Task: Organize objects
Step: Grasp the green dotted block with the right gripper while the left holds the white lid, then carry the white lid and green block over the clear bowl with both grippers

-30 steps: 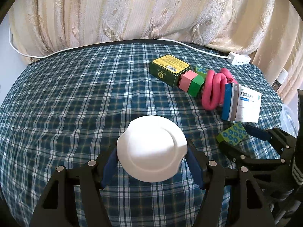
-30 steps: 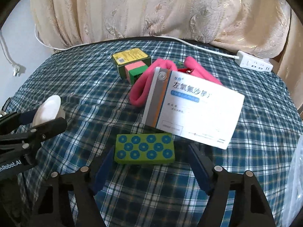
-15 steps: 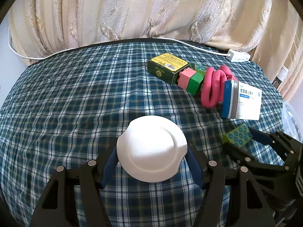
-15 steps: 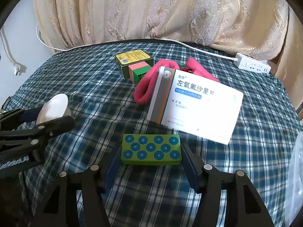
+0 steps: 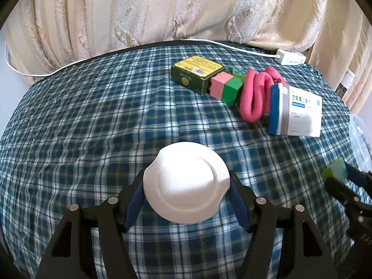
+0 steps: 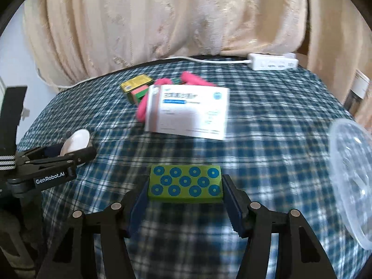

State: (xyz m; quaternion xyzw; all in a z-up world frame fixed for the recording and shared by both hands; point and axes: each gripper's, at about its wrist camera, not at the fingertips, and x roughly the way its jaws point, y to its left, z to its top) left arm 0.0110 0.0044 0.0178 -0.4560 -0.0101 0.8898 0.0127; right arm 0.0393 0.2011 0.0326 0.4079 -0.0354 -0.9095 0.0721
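Note:
My left gripper (image 5: 186,197) is shut on a round white lid (image 5: 186,182), held over the plaid tablecloth (image 5: 93,116). My right gripper (image 6: 185,194) is shut on a green block with blue dots (image 6: 185,183), lifted above the cloth; it also shows at the right edge of the left wrist view (image 5: 336,173). Further back lie a white medicine box (image 6: 188,112), a pink foam loop (image 5: 254,97), a pink and green block pair (image 5: 226,88) and a dark green box with a yellow top (image 5: 196,73).
A clear plastic container (image 6: 351,174) stands at the right. A white power strip (image 6: 273,61) and its cable lie at the table's far edge. Cream curtains (image 5: 186,11) hang behind the table.
My right gripper closed on the green dotted block, lifted it and drew it back to the right, away from the medicine box. The left gripper kept hold of the white lid, almost still.

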